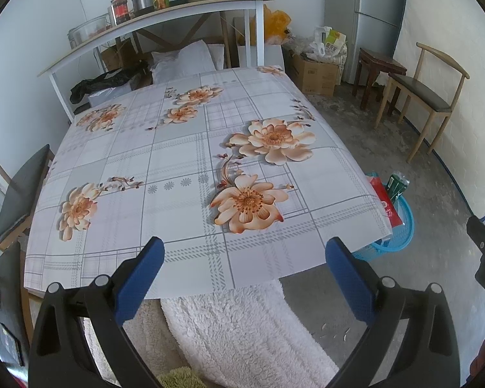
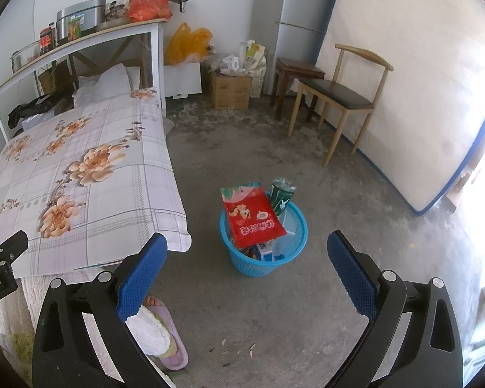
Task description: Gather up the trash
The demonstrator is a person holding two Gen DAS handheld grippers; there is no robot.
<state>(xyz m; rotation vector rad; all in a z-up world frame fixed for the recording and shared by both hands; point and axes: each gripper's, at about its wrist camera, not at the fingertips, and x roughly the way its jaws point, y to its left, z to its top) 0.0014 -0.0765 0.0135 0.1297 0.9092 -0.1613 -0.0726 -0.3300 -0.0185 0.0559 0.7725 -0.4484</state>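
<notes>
In the left wrist view, the left tool (image 1: 244, 255) hangs over the near edge of the table (image 1: 184, 161), with its two blue fingers (image 1: 139, 278) spread wide and nothing between them. The table carries a checked cloth printed with orange flowers. At the right corner of the table, on the floor, part of a blue basket (image 1: 401, 229) is seen, and a red snack bag (image 1: 388, 203) and a green can (image 1: 397, 184) stick out of it. A part of the other tool shows at the right border.

In the right wrist view, the right tool (image 2: 247, 252) is over the grey concrete floor (image 2: 274, 307), also spread wide and holding nothing. The blue basket (image 2: 262, 262) stands on the floor just beside the table corner (image 2: 165, 223). The red snack bag (image 2: 252, 216) leans inside it, the green can (image 2: 283, 195) stands behind the bag, and a blue-and-white box (image 2: 266, 249) lies lower in the basket. A foot in a slipper (image 2: 171, 339) is near the left finger.
</notes>
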